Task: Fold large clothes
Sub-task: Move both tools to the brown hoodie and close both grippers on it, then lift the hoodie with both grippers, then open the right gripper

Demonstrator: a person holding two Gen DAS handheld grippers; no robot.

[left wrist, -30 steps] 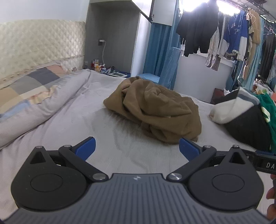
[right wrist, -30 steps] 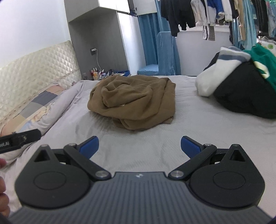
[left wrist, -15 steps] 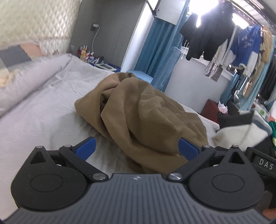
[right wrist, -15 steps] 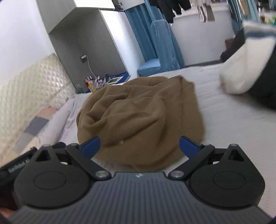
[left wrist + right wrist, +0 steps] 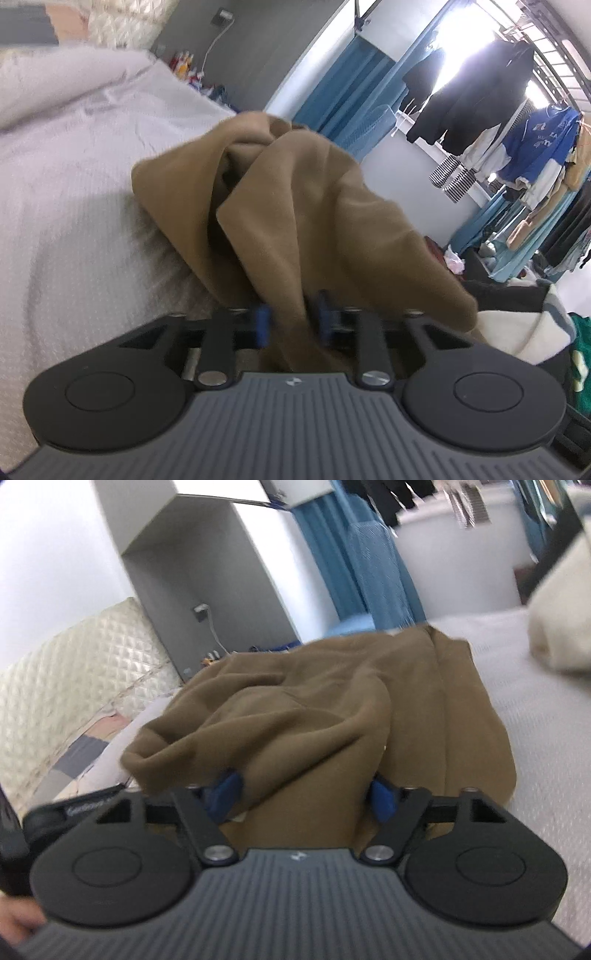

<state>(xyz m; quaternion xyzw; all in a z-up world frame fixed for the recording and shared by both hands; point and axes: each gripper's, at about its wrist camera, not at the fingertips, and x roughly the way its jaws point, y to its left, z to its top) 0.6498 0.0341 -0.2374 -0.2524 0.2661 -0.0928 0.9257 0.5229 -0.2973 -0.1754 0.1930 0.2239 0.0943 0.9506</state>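
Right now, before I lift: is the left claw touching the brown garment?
Touching. The left wrist view shows the left claw having just been closing, its blue pads pinching a fold of the brown garment.

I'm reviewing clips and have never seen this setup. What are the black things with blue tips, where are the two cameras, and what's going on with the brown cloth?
No robot here: a person holds a two-finger gripper in each hand, and each carries a fisheye camera looking along its fingers. In the left view, the left gripper has just closed its blue pads on a fold of the brown garment, which lies crumpled on the grey bed sheet. In the right view, the right gripper has been closing around a thicker bunch of the same garment; blur hides whether its pads press yet.
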